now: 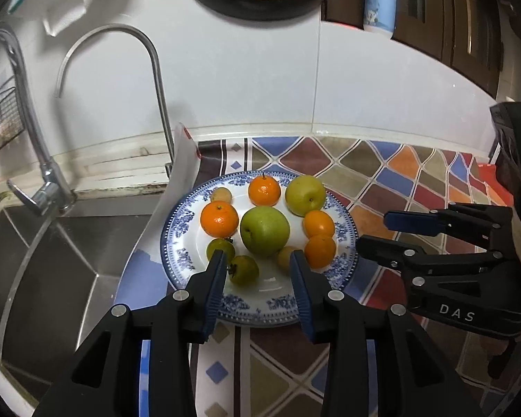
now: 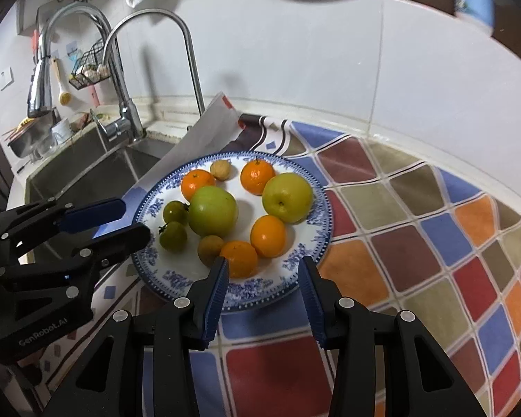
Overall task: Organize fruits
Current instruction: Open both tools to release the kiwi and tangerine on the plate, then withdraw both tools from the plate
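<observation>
A blue-and-white plate (image 1: 177,243) (image 2: 316,229) lies on a patterned mat and holds two big green fruits (image 1: 264,231) (image 2: 212,211), several oranges (image 1: 219,219) (image 2: 268,235), two small green tomatoes (image 1: 244,269) (image 2: 173,236) and two small tan fruits. My left gripper (image 1: 258,259) (image 2: 135,219) hovers open over the plate's near rim; one green tomato sits between its fingers, untouched. My right gripper (image 2: 263,264) (image 1: 373,231) stands open at the plate's near right side, its left finger just in front of an orange (image 2: 239,258). Neither holds anything.
A steel sink (image 1: 69,260) with a curved tap (image 1: 121,34) lies left of the plate. White paper (image 1: 184,173) leans against the plate's far left rim. The tiled wall is close behind. A white bottle (image 1: 379,0) and a dark pan (image 1: 260,0) sit higher up.
</observation>
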Action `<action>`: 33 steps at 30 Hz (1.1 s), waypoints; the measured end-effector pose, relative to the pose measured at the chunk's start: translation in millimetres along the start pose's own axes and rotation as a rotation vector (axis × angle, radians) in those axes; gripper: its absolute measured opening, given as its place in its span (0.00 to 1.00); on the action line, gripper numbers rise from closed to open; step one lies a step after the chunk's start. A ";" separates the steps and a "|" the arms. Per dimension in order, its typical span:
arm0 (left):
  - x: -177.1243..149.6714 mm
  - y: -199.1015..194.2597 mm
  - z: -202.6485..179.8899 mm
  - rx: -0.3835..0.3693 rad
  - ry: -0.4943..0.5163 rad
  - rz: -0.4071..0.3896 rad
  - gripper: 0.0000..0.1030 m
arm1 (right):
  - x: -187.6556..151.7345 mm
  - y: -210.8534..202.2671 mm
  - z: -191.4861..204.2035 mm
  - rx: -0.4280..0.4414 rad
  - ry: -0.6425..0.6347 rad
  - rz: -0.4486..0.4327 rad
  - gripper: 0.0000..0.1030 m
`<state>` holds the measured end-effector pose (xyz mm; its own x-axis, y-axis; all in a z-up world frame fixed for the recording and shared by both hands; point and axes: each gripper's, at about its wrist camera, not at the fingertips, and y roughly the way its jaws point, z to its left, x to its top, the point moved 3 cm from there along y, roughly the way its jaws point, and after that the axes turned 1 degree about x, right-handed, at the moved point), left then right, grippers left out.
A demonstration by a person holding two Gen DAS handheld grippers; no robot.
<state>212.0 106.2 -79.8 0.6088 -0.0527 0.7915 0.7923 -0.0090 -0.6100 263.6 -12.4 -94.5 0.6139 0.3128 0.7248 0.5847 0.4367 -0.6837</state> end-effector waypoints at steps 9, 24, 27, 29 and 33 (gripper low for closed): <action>-5.5 -46.1 -20.7 0.037 0.020 -0.059 0.55 | -19.8 -54.7 -4.0 -0.063 0.070 -0.057 0.51; -19.2 -103.0 -75.0 -0.014 0.050 -0.095 0.75 | -69.8 -147.1 -23.1 -0.191 0.156 -0.132 0.73; -22.5 -113.2 -84.9 -0.018 0.061 -0.103 0.78 | -78.4 -164.6 -28.7 -0.212 0.170 -0.149 0.76; -24.5 -121.3 -91.7 -0.026 0.067 -0.111 0.79 | -85.5 -178.0 -31.2 -0.232 0.172 -0.164 0.77; -27.4 -137.2 -102.8 -0.027 0.074 -0.129 0.81 | -97.4 -200.6 -33.4 -0.256 0.178 -0.188 0.78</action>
<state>82.6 6.2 -21.6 0.4971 -0.1223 0.8590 0.8616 -0.0472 -0.5054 104.2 -158.6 -30.8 0.5528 0.0857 0.8289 0.7960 0.2398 -0.5557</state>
